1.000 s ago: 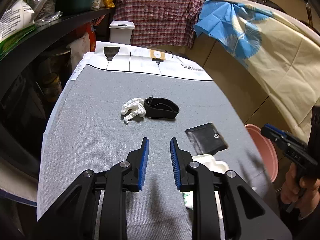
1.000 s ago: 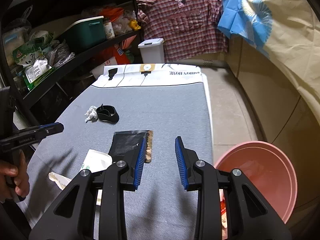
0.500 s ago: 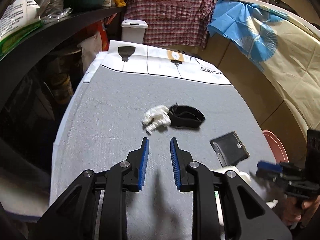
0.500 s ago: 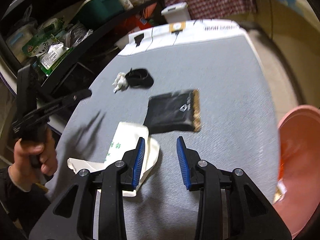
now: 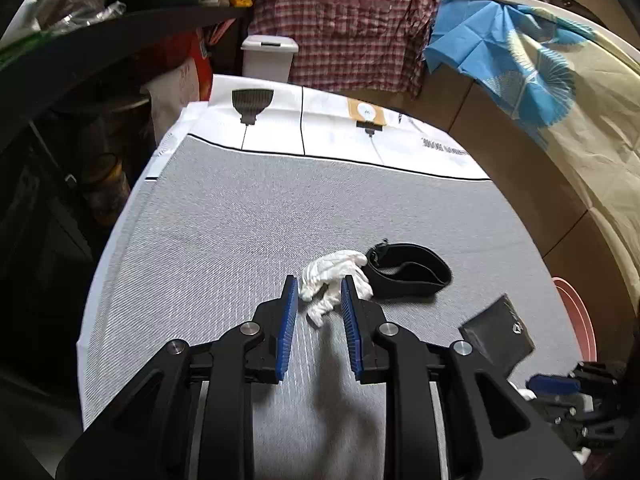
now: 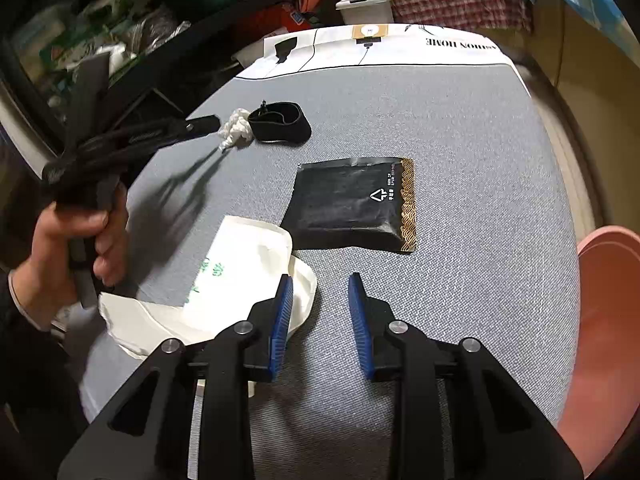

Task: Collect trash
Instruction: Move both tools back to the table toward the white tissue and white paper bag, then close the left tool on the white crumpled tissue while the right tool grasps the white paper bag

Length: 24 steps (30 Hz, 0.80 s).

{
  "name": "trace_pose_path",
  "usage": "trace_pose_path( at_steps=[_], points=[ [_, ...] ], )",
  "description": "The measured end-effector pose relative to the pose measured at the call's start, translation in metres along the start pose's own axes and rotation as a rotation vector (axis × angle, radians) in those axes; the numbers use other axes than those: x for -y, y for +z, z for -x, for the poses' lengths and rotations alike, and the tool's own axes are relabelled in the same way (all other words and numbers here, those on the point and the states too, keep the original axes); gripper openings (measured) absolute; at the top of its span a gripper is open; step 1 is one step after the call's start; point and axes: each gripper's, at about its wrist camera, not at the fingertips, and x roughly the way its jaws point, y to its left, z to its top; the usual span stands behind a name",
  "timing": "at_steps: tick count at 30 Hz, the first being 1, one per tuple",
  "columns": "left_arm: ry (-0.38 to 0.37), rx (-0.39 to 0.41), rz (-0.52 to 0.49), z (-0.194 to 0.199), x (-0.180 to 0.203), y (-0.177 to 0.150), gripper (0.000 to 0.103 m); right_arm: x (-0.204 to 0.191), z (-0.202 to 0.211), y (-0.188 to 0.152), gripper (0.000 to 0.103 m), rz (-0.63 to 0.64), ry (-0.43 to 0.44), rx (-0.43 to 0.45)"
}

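Note:
A crumpled white tissue point(image 5: 332, 276) lies on the grey table mat point(image 5: 224, 248), just past the tips of my left gripper point(image 5: 319, 284). That gripper hovers open, its pads clear of the tissue. A black band point(image 5: 408, 272) touches the tissue's right side. My right gripper point(image 6: 320, 284) is open above bare mat, jaws closing with nothing between them. The white paper wrapper point(image 6: 248, 272) lies at its left fingertip, and the black pouch with gold trim point(image 6: 352, 204) lies flat just beyond. The right wrist view also shows the tissue point(image 6: 238, 128), the band point(image 6: 280, 122) and the left gripper point(image 6: 206, 123) in a hand.
A pink basin point(image 6: 608, 320) sits below the table's right edge. Dark shelves point(image 6: 120, 40) packed with bags and boxes run along the left. A small white bin point(image 5: 270, 56) and a hanging plaid shirt point(image 5: 348, 24) are beyond the far end.
My left gripper has moved forward and down, up to the white tissue. My right gripper has tilted down and sunk toward the wrapper and pouch, its jaws a little narrower.

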Motion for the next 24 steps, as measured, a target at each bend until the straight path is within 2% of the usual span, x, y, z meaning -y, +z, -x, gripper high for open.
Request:
trace_pose_path(
  at_steps=[4, 8, 11, 19, 24],
  points=[
    [-0.002, -0.023, 0.002, -0.013, 0.001, 0.003, 0.023, -0.009, -0.002, -0.002, 0.023, 0.084, -0.054, 0.006],
    [0.008, -0.051, -0.011, -0.02, 0.005, -0.001, 0.022, -0.012, -0.002, -0.004, 0.009, 0.126, -0.076, 0.005],
    [0.025, -0.052, -0.03, -0.017, 0.007, -0.004, 0.004, -0.012, 0.001, -0.004, 0.007, 0.128, -0.071, 0.02],
    [0.067, -0.028, -0.027, 0.002, 0.012, -0.011, 0.003, -0.006, 0.019, 0.0, 0.004, 0.087, -0.06, 0.081],
    [0.064, 0.01, -0.023, 0.028, 0.023, -0.018, 0.003, -0.011, 0.037, -0.003, 0.003, 0.087, -0.077, 0.128]
  ],
)
